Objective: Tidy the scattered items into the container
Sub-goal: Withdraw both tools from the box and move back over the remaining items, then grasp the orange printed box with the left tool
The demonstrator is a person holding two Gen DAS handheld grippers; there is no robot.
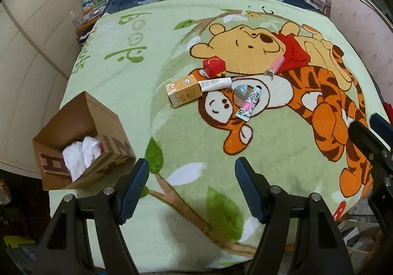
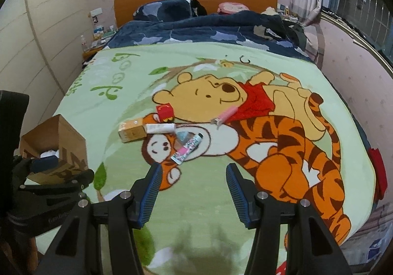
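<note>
Several small items lie together mid-blanket: a tan carton (image 1: 184, 91) (image 2: 132, 130), a white tube (image 1: 216, 84) (image 2: 161, 127), a red box (image 1: 213, 66) (image 2: 165, 111), a floral tube (image 1: 249, 102) (image 2: 188, 148), a small grey-blue piece (image 1: 242, 91) and a pink tube (image 1: 276, 65) (image 2: 226, 115). A brown paper bag (image 1: 83, 142) (image 2: 55, 150) with white wrapping inside stands open at the bed's left edge. My left gripper (image 1: 191, 188) hovers open and empty over the near blanket, right of the bag. My right gripper (image 2: 194, 185) is open and empty, just short of the floral tube.
The green cartoon blanket (image 1: 201, 145) covers the bed, with a dark blue quilt (image 2: 196, 29) and pillows beyond. A wardrobe stands left, a nightstand with bottles (image 2: 95, 39) at the far left, a pink wall right. Clutter lies on the floor at the bed's foot.
</note>
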